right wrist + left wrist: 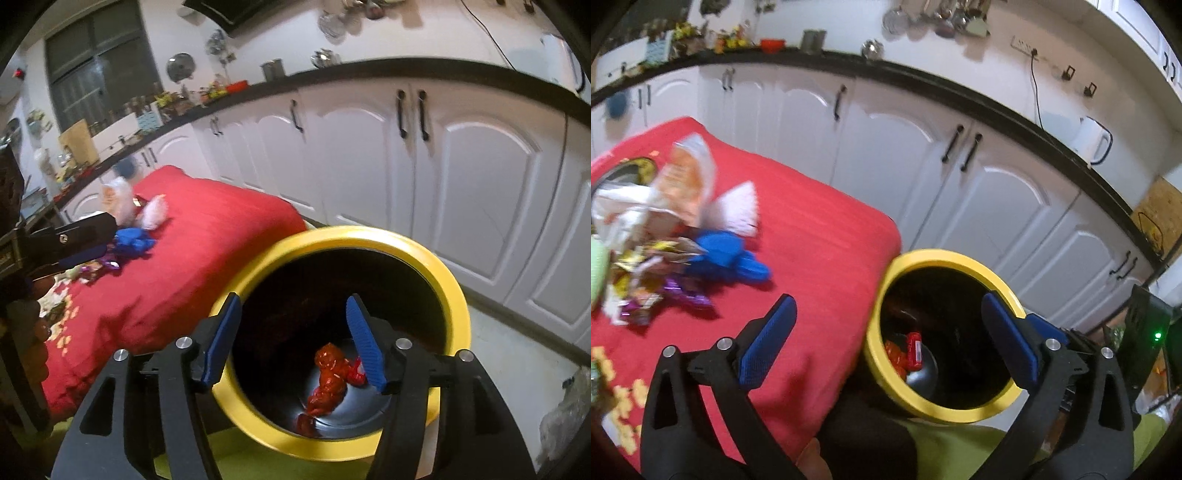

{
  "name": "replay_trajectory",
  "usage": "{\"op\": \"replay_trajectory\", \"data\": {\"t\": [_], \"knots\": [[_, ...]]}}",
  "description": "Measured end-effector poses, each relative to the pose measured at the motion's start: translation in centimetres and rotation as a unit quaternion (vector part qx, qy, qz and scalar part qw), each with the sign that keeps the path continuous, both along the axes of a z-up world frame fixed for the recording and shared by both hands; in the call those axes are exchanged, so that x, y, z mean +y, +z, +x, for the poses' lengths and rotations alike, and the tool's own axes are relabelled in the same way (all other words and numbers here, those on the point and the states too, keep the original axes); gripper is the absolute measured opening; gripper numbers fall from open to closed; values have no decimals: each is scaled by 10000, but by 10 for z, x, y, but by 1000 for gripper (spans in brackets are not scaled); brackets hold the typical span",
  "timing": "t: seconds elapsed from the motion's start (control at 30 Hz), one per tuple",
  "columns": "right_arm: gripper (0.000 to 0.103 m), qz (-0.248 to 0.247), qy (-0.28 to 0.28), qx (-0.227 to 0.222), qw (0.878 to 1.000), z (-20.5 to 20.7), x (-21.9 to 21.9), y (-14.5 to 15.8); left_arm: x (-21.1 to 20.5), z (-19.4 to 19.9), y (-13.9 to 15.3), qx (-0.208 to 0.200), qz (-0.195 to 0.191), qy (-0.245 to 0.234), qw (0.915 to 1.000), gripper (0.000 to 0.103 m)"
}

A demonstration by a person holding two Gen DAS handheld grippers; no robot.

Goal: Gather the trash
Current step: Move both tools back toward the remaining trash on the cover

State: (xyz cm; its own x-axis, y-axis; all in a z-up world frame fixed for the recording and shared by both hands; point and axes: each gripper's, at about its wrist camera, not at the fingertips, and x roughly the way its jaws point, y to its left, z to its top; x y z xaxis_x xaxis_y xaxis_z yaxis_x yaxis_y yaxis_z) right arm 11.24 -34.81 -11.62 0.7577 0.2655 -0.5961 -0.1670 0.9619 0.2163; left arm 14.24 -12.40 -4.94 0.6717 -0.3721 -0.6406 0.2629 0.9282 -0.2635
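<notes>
A bin with a yellow rim [945, 254] and a black inside stands beside the red-covered table [820, 229]. Red crumpled wrappers [910, 350] lie at its bottom. My left gripper [886, 306] is wide open and empty, with one finger over the cloth and the other over the bin's mouth. A pile of trash [657, 229] sits at the table's left: an orange packet, white paper [738, 210], a blue crumpled piece [727, 254] and purple wrappers [687, 295]. My right gripper [293, 302] hangs open over the bin [369, 236], above the red wrappers [328, 376], holding nothing.
White cabinet doors [997, 199] with black handles run behind, under a black countertop [923, 79] that holds a white kettle [1093, 140]. The bin rests over a green surface [960, 443]. A clear plastic bag [565, 417] lies on the floor at the right.
</notes>
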Motion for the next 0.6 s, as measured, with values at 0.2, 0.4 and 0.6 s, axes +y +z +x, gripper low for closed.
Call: {"op": "replay_trajectory", "data": {"t": [0.2,0.4,0.6], "knots": [[64,1,331,-173,9993,-6,28,17,26,-20,20,-306,50,254,9992,92],[69,-11,750,-368,9965,-11,63,38,52,-39,33,-592,83,541,9967,92],[72,-75,1133,-591,9918,-15,97,57,80,-48,44,-788,23,826,9935,92]]}}
